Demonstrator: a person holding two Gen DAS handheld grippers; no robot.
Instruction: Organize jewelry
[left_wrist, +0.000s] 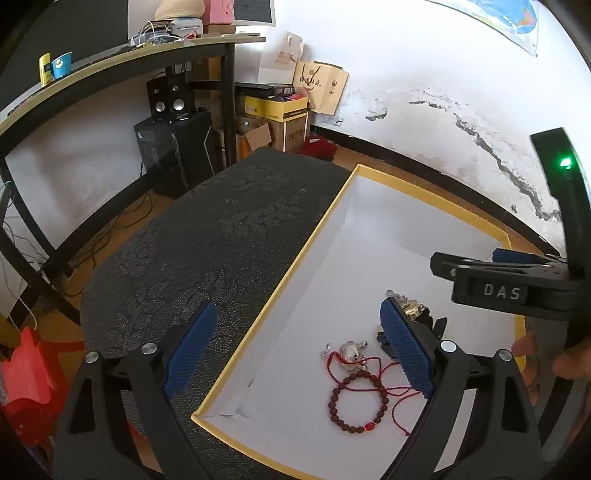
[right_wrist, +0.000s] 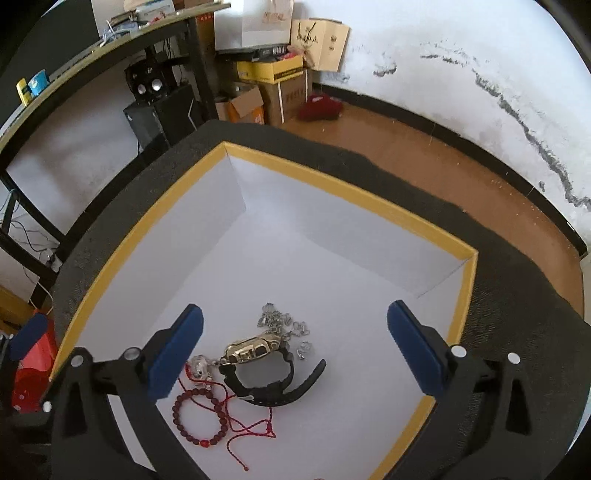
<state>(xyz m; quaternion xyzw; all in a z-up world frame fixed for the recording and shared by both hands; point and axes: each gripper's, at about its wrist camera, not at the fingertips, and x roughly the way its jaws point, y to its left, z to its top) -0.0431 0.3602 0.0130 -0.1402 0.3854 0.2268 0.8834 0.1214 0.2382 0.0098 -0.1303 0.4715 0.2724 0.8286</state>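
Observation:
A white box with a yellow rim lies on a dark patterned cloth. Inside it lie a red bead bracelet, a red cord with a silver charm, a silver chain and a gold-faced watch with a black strap. My right gripper hovers open above the watch without touching it. My left gripper is open over the box's left rim, nothing between its fingers. In the left wrist view the right gripper partly hides the watch.
The cloth-covered surface ends at a wooden floor. A black-framed desk with speakers beneath stands at the far left, cardboard boxes against the peeling wall. A red plastic item sits low on the left.

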